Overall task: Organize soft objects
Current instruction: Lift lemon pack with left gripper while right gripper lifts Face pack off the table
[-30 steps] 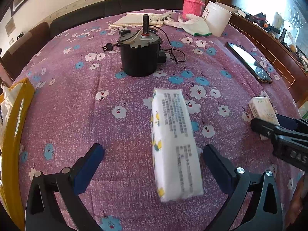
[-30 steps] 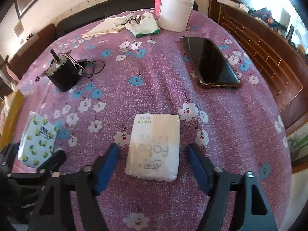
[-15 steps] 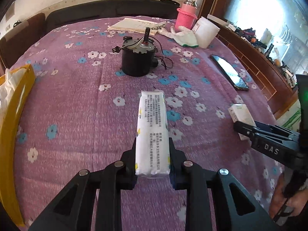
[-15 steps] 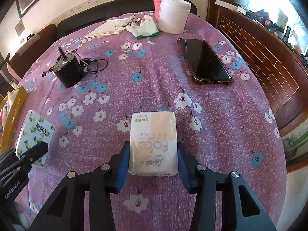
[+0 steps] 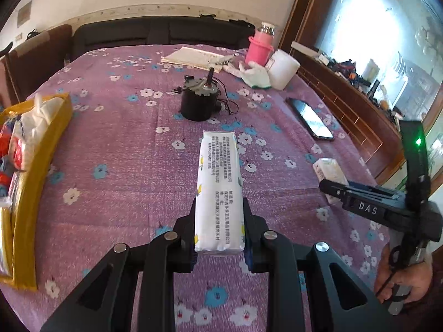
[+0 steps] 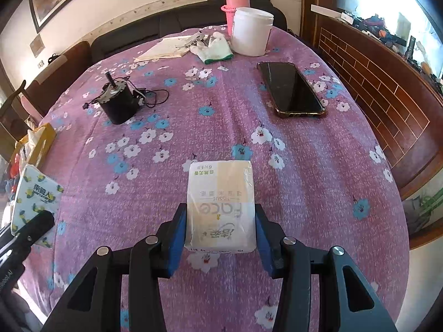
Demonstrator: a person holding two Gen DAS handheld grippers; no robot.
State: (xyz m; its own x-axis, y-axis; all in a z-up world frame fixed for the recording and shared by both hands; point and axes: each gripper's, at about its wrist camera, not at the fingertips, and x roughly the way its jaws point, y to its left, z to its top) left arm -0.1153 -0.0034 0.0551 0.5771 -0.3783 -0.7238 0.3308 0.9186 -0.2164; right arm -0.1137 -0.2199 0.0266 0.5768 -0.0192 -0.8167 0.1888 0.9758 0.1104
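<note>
Tissue packs pinched lengthwise, left gripper, right gripper

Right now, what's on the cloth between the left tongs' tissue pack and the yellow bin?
Nothing: in the left wrist view, only bare flowered cloth separates the tissue pack from the yellow bin.

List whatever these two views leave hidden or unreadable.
- Yellow bin, left wrist view: cut off by the frame edge; contents partly hidden.
- Lemon-print tissue pack, left wrist view: small print unreadable.
- Face tissue pack, right wrist view: underside hidden.
- Phone: screen dark.
</note>
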